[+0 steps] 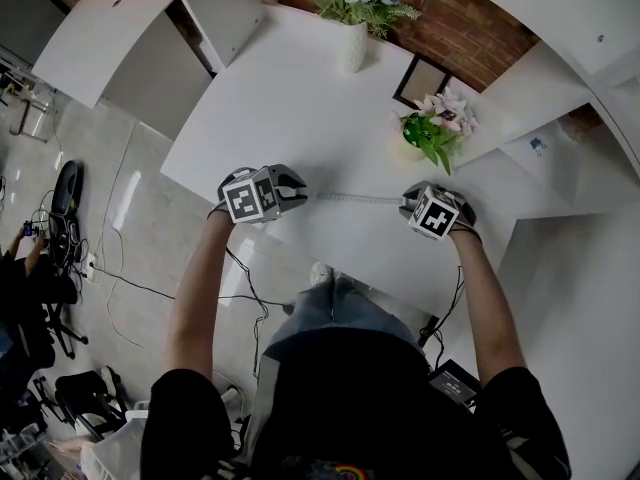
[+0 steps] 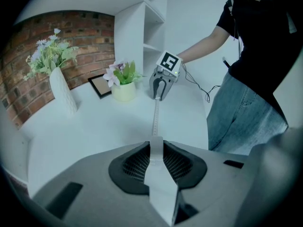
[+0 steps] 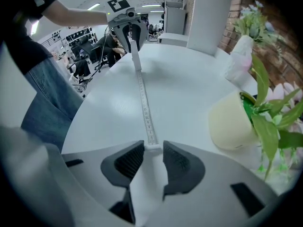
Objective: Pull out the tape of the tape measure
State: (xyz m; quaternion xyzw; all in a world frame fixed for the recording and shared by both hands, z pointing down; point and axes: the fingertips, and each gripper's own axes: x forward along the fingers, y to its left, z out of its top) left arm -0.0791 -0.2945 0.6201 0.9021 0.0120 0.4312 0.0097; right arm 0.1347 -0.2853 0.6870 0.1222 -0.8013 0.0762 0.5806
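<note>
Jaws of the left gripper (image 1: 298, 190) pinch the white tape measure (image 2: 158, 174); its tape (image 3: 146, 108) runs beside the near edge of the counter (image 1: 290, 118) to the right gripper (image 3: 153, 150), jaws spread (tip between them). Flowerpot (image 3: 232, 122) near; vase (image 1: 352, 48) farther back.

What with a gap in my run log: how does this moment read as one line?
left tool: shut on tape measure | right tool: open, tape end between jaws | tape: drawn out on table

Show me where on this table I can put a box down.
Free: the wide bare stretch of the table between the vase and the stretched tape. Crowded: the right side, with the flower pot and picture frame.
</note>
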